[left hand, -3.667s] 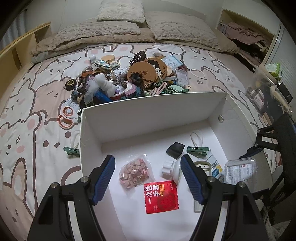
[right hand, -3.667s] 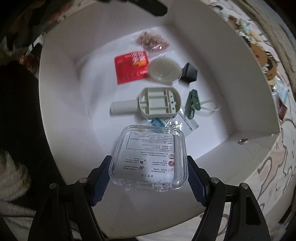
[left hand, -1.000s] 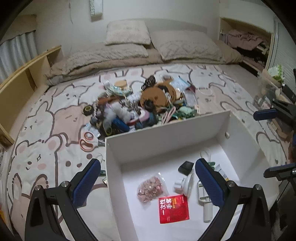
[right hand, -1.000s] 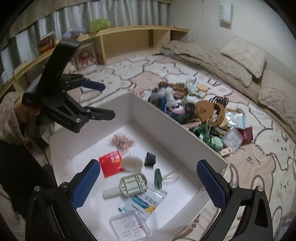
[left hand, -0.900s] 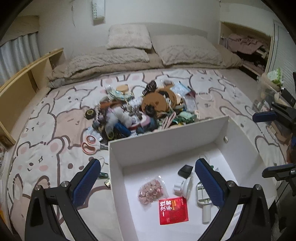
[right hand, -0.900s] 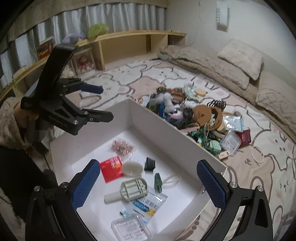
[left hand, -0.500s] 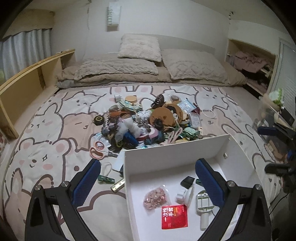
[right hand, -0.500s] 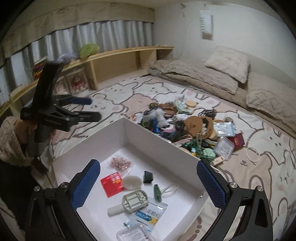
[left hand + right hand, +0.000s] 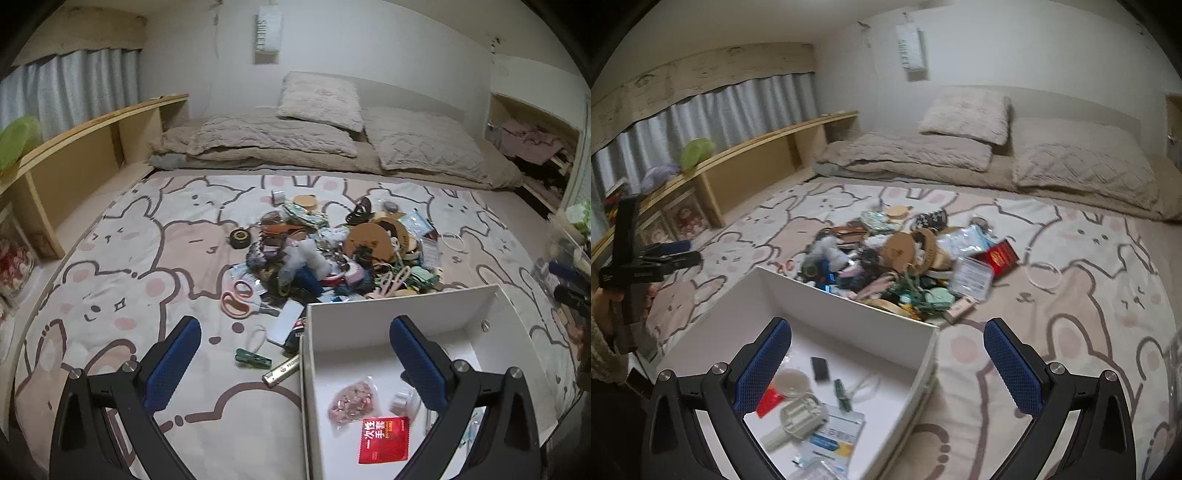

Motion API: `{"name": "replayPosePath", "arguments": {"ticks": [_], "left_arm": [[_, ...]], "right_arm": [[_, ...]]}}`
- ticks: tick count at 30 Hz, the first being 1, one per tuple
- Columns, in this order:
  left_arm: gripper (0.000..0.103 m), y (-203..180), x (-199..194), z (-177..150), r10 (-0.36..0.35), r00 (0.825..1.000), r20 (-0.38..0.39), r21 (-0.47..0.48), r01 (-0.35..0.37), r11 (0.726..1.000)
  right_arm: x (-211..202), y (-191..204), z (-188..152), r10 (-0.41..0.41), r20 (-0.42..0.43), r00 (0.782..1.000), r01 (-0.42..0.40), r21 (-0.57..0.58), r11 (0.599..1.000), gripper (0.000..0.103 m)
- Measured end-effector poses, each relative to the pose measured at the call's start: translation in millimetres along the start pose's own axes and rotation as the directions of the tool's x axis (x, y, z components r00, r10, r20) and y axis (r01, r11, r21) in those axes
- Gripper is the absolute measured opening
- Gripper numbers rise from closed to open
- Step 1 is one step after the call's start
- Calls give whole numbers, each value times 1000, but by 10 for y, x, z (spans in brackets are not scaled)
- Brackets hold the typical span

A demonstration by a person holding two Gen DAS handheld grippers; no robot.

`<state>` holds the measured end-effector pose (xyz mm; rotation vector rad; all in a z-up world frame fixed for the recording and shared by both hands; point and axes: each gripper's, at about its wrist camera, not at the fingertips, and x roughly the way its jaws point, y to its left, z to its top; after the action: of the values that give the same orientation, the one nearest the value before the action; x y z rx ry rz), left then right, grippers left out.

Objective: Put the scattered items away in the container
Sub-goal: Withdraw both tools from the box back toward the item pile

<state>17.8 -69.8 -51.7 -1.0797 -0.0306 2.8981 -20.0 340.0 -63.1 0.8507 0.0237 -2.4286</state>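
Both grippers have lifted clear of the white box (image 9: 388, 306) on the bed, left gripper (image 9: 295, 363) and right gripper (image 9: 886, 365) spread wide and empty, the left view alone showing scissors (image 9: 238, 299), the right alone a red packet (image 9: 999, 256) beside the clutter pile (image 9: 886, 254).

Right gripper (image 9: 886, 363) released clear case, apparently into box (image 9: 849, 310); both grippers raised.

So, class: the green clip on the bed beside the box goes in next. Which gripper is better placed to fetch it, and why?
Left, probably. The left gripper is open and the green clip lies between its fingers in its view, just left of the box. The right gripper, also open, does not show that clip.
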Motion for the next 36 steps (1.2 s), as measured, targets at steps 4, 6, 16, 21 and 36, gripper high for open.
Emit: {"name": "replayPosePath", "arguments": {"ticks": [4, 6, 16, 21, 36], "left_arm": [[103, 111, 28, -10, 16, 1000, -3, -35, -16, 999], [103, 151, 44, -17, 30, 1000, -8, -46, -30, 998], [103, 304, 163, -70, 63, 997, -36, -83, -66, 994], [103, 402, 258, -145, 89, 994, -57, -99, -95, 991], [103, 759, 720, -464, 163, 968, -189, -141, -191, 971]], "right_arm": [[13, -137, -53, -25, -8, 1000, 26, 23, 999, 103], [24, -204, -80, -36, -12, 999, 37, 36, 999, 103], [99, -456, -159, -71, -33, 997, 73, 79, 994, 103], [190, -567, -201, -83, -53, 995, 88, 95, 992, 103], [589, -1060, -307, -139, -171, 976, 166, 156, 974, 103]]}}
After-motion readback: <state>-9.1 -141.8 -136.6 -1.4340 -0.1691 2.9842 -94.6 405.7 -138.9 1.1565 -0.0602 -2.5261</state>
